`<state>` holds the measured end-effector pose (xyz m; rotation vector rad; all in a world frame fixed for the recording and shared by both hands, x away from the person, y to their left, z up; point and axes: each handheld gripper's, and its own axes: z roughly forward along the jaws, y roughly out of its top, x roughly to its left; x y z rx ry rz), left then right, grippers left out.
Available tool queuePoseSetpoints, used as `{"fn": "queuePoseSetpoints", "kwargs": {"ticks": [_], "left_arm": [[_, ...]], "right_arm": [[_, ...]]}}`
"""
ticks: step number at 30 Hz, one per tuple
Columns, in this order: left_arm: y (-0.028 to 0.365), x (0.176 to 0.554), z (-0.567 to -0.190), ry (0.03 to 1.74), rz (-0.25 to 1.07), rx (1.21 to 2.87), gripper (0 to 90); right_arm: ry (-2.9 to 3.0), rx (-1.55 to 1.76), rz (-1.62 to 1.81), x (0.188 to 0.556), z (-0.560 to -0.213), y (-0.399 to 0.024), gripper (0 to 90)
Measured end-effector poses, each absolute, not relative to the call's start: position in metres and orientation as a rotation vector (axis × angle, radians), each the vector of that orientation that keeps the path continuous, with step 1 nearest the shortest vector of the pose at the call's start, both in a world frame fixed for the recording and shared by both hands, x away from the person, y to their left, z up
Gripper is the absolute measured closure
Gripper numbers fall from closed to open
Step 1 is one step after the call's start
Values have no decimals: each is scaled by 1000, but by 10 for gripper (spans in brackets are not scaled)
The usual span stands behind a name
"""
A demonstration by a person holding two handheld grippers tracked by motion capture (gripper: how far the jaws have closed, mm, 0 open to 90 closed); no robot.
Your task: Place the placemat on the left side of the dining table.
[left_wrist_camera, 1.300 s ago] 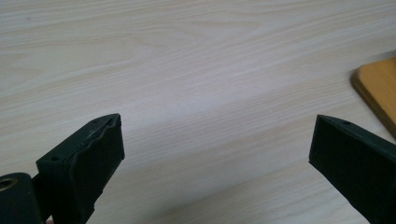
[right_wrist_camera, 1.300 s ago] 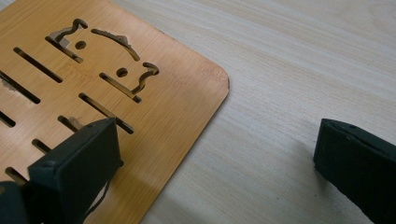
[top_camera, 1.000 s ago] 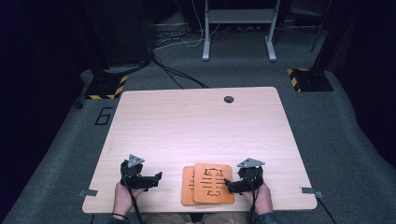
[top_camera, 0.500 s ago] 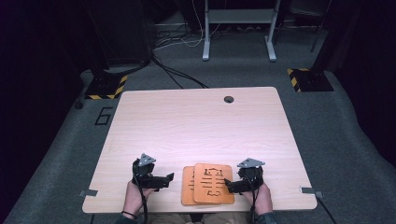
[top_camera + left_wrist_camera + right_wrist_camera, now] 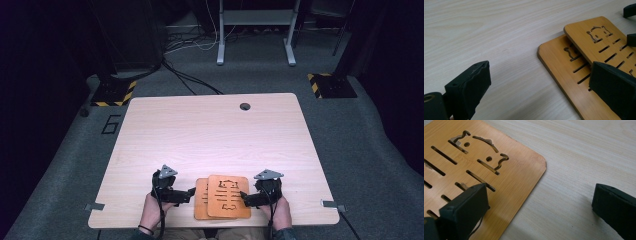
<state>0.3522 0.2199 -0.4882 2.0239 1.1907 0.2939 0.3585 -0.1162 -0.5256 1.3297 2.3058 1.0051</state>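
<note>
Two orange-brown wooden boards with slot and animal-shaped cutouts lie stacked near the table's front edge. The upper board (image 5: 228,195) (image 5: 596,32) (image 5: 506,172) sits shifted right over the lower board (image 5: 201,199) (image 5: 556,65). My left gripper (image 5: 190,193) (image 5: 541,92) is open just left of the boards, its right jaw over the lower board's near part. My right gripper (image 5: 243,196) (image 5: 540,212) is open at the upper board's right edge, with one jaw above the board and the other above bare table. Nothing is held.
The light wooden table (image 5: 210,135) has a round cable hole (image 5: 245,106) near its far edge. Grey tabs (image 5: 94,206) stick out at the front corners. On the carpet beyond stand a metal frame (image 5: 255,30), cables and black-yellow striped bases (image 5: 330,85).
My left gripper has moved right along the front edge, up to the boards. The right gripper and the boards have stayed put.
</note>
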Motion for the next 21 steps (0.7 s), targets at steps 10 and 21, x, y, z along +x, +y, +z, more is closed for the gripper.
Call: {"fn": "queuePoseSetpoints", "kwargs": {"ticks": [10, 21], "left_arm": [[204, 352, -491, 1157, 259, 2052, 37], [187, 352, -495, 1117, 222, 2077, 38]], "right_arm": [[2304, 1330, 1006, 358, -526, -116, 0], [2303, 1328, 1008, 358, -526, -116, 0]]}}
